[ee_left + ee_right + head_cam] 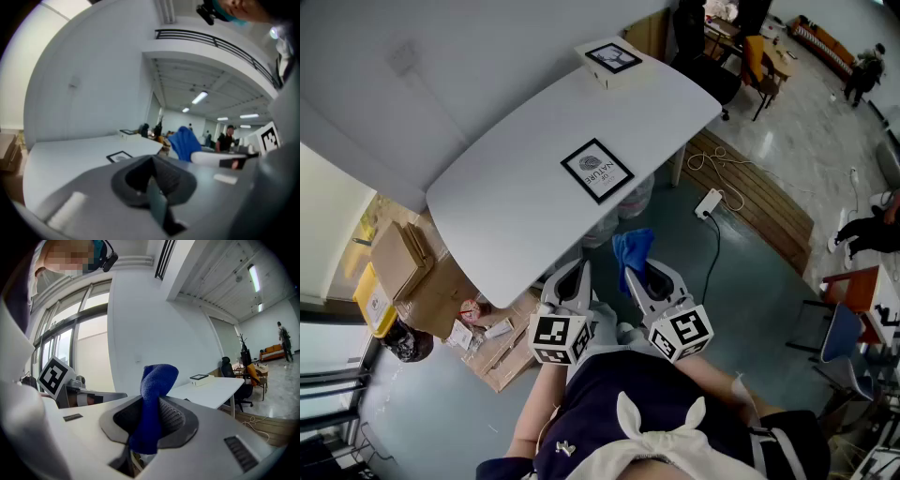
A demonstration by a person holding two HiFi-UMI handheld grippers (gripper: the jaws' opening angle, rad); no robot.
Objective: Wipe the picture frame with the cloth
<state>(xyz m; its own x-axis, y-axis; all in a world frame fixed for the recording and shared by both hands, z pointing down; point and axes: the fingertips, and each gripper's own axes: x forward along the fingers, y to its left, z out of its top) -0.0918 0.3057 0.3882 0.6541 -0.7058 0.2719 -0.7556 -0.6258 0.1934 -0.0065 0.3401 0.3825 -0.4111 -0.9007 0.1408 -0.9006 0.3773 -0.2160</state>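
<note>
Since the right gripper [639, 274] has its jaws clamped on the blue cloth [633, 250], with a fold standing up past the tips and the rest hanging below them, the grip itself looks ready for wiping. Both grippers hang close to the person's body, short of the bench [502, 202] edge, and the picture frame [596, 170] lies flat near the middle of the bench, well apart from them.

The step in hand, as I judge it, is carrying the cloth out to the frame. It would go best if the free fold leads, so that fabric and not the hard tips meets the glass, and if the clamp stays firm enough that the cloth does not drag out under the stroke.

The left gripper [572, 278] has its jaws drawn together, apparently on nothing, though its own view is dim there. A flat frame probably slides easily on a smooth top, so that gripper could press one edge while the other wipes.
</note>
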